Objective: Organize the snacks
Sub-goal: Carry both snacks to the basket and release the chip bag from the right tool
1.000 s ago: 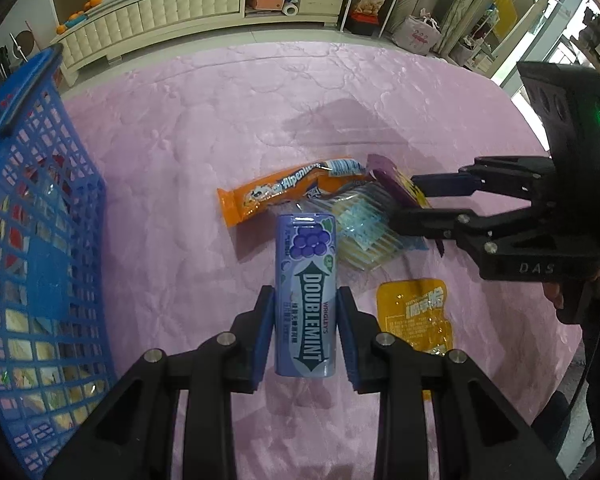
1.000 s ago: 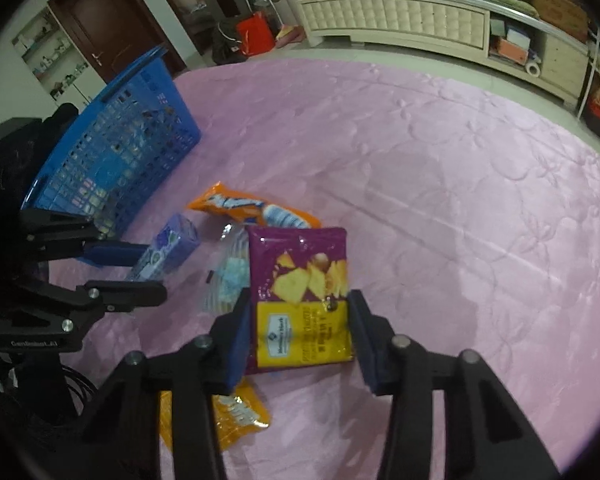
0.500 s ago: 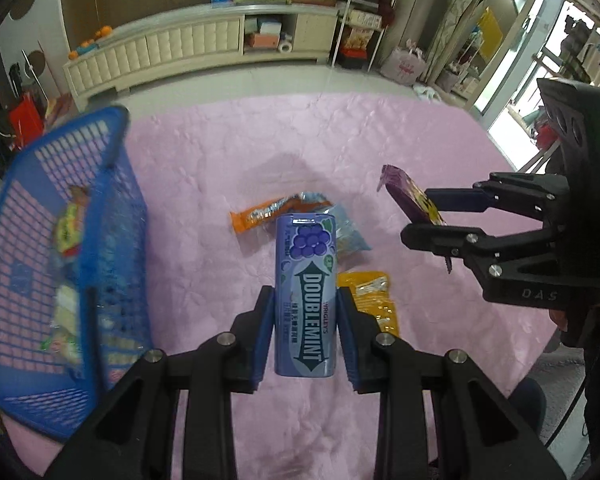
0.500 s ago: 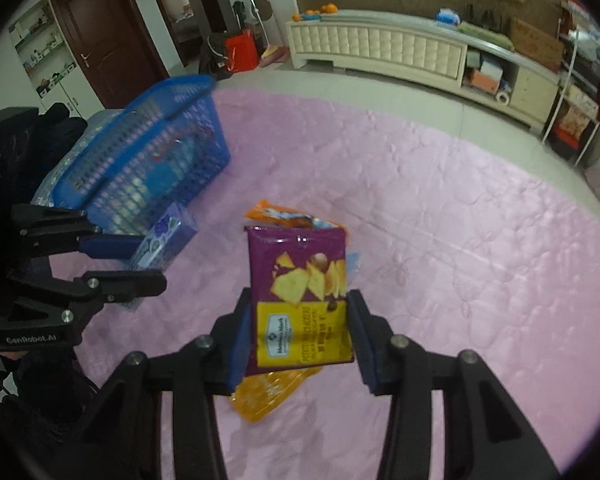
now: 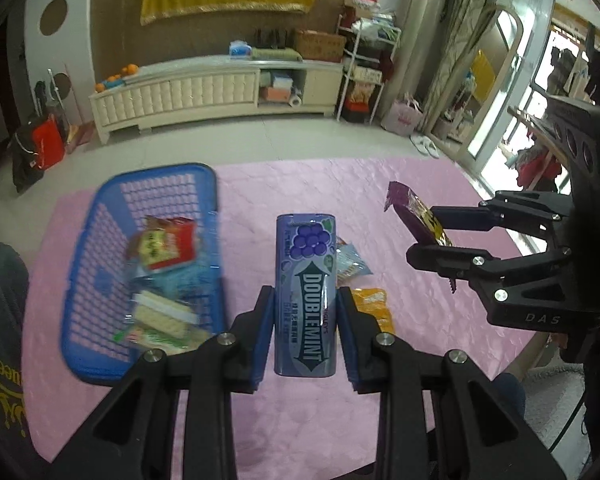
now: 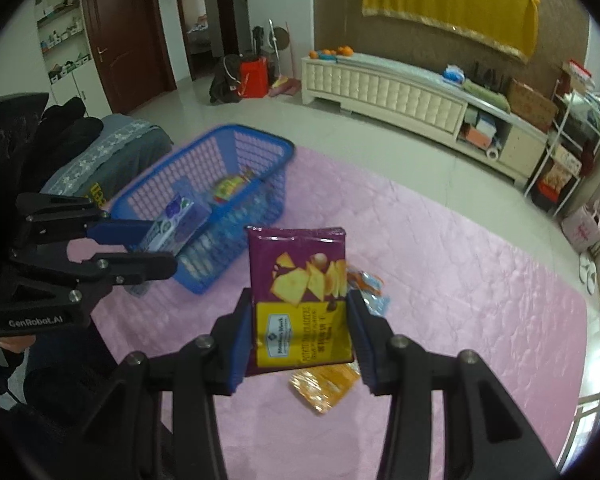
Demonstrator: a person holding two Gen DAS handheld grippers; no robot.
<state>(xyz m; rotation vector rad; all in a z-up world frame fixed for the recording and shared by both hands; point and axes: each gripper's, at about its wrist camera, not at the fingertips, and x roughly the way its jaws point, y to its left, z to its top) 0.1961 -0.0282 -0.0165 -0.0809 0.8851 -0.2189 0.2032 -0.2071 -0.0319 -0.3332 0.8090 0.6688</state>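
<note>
Gripping gum pack (image 5: 305, 296) w/ left gripper (image 5: 305, 328), right gripper (image 6: 302, 340) chips bag (image 6: 300, 296).

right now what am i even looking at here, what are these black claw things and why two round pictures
A person holds two handheld tools, each ending in a two-finger claw with a wide-angle camera looking along its fingers. That gives two round pictures, one from each hand.

The left claw is shut on a purple Doublemint gum pack. The right claw is shut on a purple and yellow chip bag. Each claw also shows at the other picture's edge.

Below is a pink cloth with a blue basket already holding snacks, plus an orange packet and other wrappers lying loose.
</note>
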